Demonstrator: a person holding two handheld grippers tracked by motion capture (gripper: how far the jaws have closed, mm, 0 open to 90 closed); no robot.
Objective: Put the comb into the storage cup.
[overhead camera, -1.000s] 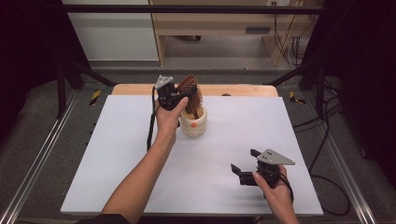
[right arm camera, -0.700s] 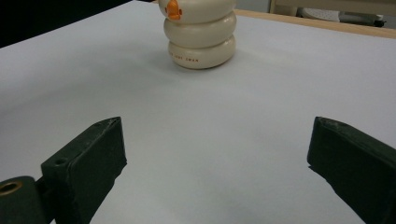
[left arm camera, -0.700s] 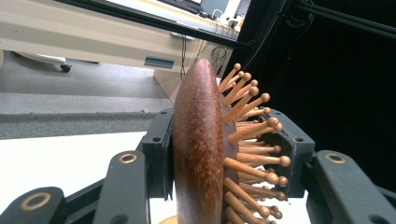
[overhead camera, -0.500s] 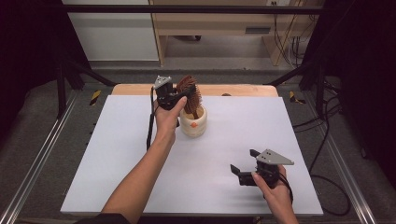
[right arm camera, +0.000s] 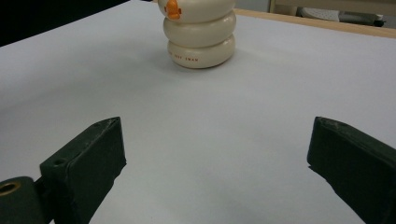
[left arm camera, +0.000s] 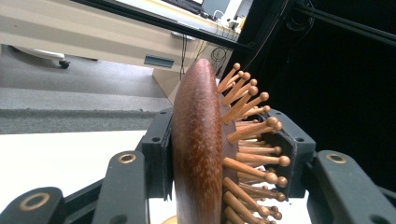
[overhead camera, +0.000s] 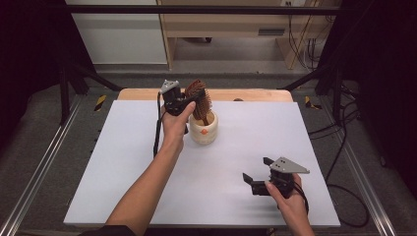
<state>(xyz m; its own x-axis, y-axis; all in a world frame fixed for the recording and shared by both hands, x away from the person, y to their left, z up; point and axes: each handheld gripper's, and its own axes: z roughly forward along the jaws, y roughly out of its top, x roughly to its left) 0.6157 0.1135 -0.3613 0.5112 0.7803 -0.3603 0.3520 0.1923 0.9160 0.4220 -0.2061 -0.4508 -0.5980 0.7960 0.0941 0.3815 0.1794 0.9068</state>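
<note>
A brown wooden hairbrush [overhead camera: 198,98] stands head-up in a cream ribbed holder [overhead camera: 204,130] with an orange mark, at the table's far middle. My left gripper [overhead camera: 189,101] is shut on the brush head. In the left gripper view the brush [left arm camera: 201,149] sits between the jaws, one pad on its smooth back, the other against its wooden bristles [left arm camera: 252,140]. My right gripper [overhead camera: 255,172] rests low at the near right, open and with nothing between its fingers. In the right gripper view its jaws stand wide apart [right arm camera: 215,158] and face the holder [right arm camera: 201,32].
The white table top [overhead camera: 123,172] has a wooden strip [overhead camera: 255,94] along its far edge. Black frame posts stand at both far corners, cables lie on the floor at the right, and a wooden cabinet stands behind the table.
</note>
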